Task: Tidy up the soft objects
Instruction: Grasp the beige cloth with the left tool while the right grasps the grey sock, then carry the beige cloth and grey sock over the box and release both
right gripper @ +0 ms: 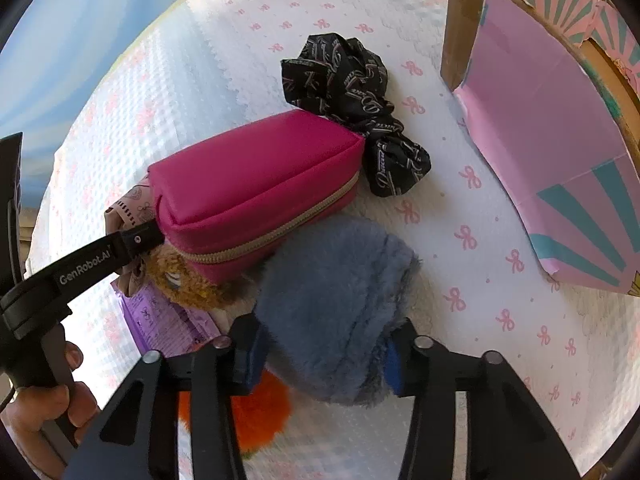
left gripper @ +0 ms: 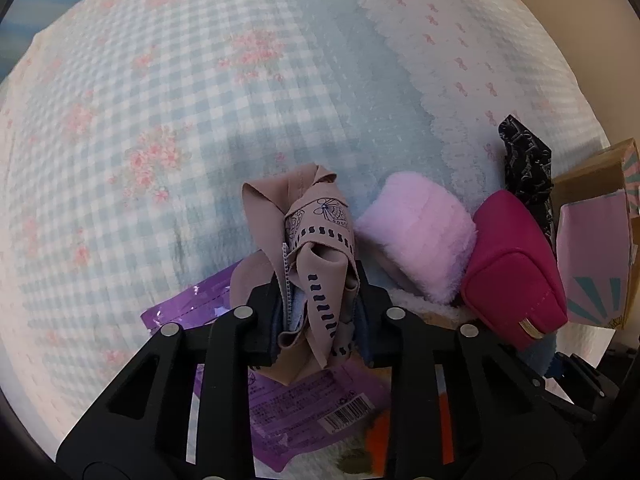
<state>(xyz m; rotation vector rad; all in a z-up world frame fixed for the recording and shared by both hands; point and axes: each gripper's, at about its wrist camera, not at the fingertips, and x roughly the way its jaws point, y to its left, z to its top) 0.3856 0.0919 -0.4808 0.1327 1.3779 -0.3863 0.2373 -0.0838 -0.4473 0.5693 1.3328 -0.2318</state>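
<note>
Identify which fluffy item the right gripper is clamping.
The blue-grey fluffy piece, between the right gripper fingers. The pink fluffy roll lies free beside the magenta pouch; the orange one sits underneath.

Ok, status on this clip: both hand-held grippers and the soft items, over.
Left hand-held gripper shut on beige printed cloth. Right hand-held gripper shut on blue fuzzy roll. Magenta pouch and black scrunchie lie ahead; open box right.
</note>
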